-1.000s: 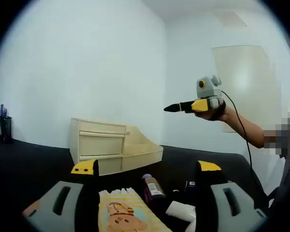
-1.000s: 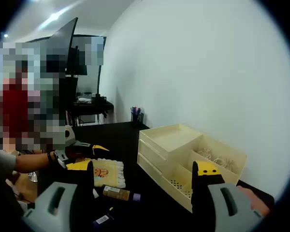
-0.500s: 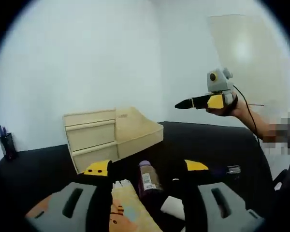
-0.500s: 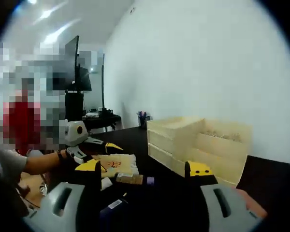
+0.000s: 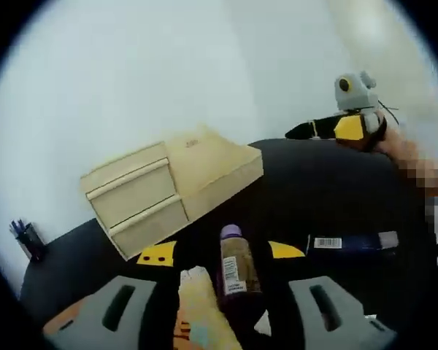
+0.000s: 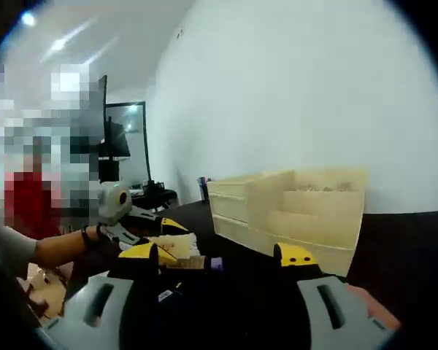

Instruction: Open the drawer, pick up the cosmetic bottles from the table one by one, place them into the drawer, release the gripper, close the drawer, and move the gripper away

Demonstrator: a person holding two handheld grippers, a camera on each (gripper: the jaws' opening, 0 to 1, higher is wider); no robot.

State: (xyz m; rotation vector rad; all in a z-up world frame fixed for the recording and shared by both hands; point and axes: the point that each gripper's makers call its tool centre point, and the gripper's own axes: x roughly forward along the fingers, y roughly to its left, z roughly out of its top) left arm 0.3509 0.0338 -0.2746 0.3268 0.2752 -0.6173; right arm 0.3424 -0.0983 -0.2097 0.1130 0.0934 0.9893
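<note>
In the left gripper view, your left gripper (image 5: pixel 220 257) sits low over a black table (image 5: pixel 328 189), its yellow-tipped jaws spread wide and holding nothing. Between the jaws a brown cosmetic bottle (image 5: pixel 235 267) with a purple cap lies on the table, just beside a pale printed cloth (image 5: pixel 203 310). A dark blue tube (image 5: pixel 350 242) with a barcode label lies to its right. Farther back stands the cream wooden drawer unit (image 5: pixel 164 192), both drawers shut, against a plain white wall (image 5: pixel 168 73). Your right gripper (image 5: pixel 336 128) hangs above the table's far side.

In the right gripper view, your right gripper (image 6: pixel 219 255) also has its jaws wide apart and empty. The drawer unit (image 6: pixel 292 213) is ahead on the black table (image 6: pixel 401 240), against the white wall (image 6: pixel 299 95). The left gripper (image 6: pixel 142 222) is at left, near the cloth (image 6: pixel 174 246) and the bottle (image 6: pixel 197 262). A dark monitor (image 6: pixel 117 142) stands in the background.
</note>
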